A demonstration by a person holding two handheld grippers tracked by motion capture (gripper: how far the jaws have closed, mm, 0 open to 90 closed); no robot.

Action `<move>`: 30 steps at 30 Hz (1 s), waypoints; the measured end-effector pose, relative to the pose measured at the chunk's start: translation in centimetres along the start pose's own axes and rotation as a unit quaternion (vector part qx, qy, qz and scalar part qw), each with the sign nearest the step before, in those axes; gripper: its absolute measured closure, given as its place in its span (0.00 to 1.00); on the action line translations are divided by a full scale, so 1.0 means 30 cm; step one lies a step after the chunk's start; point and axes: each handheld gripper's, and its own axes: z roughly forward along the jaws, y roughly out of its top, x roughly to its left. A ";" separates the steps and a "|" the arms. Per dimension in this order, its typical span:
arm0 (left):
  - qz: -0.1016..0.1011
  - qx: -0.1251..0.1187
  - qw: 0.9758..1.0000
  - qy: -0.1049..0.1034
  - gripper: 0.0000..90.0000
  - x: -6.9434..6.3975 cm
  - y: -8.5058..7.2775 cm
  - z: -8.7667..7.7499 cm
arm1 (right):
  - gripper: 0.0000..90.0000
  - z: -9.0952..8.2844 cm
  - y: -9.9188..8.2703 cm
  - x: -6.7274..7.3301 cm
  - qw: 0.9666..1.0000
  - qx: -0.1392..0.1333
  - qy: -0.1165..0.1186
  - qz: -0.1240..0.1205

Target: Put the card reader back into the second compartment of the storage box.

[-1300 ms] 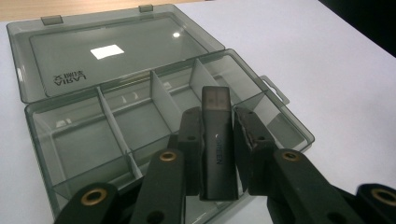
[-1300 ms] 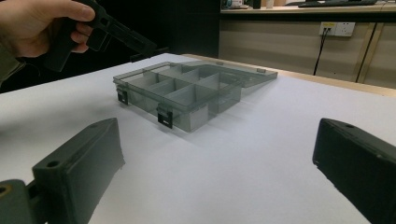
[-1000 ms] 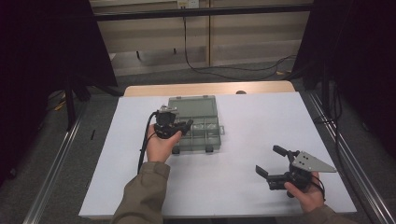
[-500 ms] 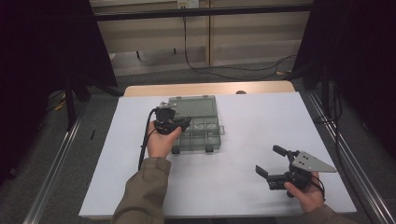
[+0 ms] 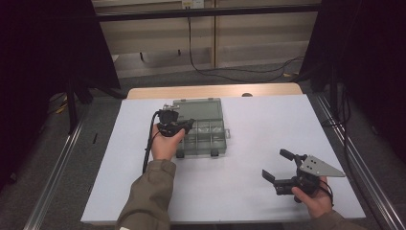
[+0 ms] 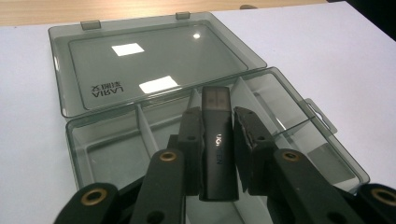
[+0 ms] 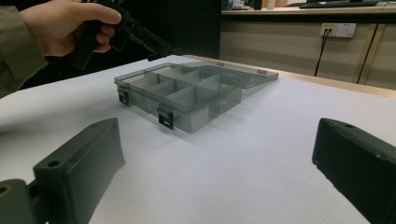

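Observation:
A smoky clear compartment box (image 5: 203, 134) lies open on the white table, its lid (image 6: 149, 65) flat behind it. My left gripper (image 6: 217, 123) hovers above the box's compartments, shut on a black USB stick (image 6: 217, 149) that points forward between the pads. In the high view the left gripper (image 5: 184, 127) sits over the box's left side. The right gripper (image 5: 276, 165) rests open near the front right of the table, well apart from the box (image 7: 187, 95), with nothing between its fingers (image 7: 79, 168).
The white table top (image 5: 268, 120) has a wooden strip along its far edge. Cables run over the floor behind it. Dark curtains stand at both sides, and metal rails line the table's flanks.
The left gripper has shifted only slightly over the box with the stick in it. The right gripper has stayed put.

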 end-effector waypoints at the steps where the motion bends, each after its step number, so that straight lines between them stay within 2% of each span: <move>1: -0.001 0.002 1.000 0.000 0.82 0.002 0.000 0.000 | 0.01 0.000 0.000 0.000 1.000 0.000 0.000 0.001; 25: -0.011 -0.001 1.000 0.011 0.82 0.020 0.002 0.024 | 0.01 0.001 0.000 0.000 1.000 0.000 0.001 0.001; 30: -0.008 -0.001 1.000 0.015 0.82 0.023 0.002 0.028 | 0.01 0.000 0.000 -0.002 1.000 -0.002 0.001 0.000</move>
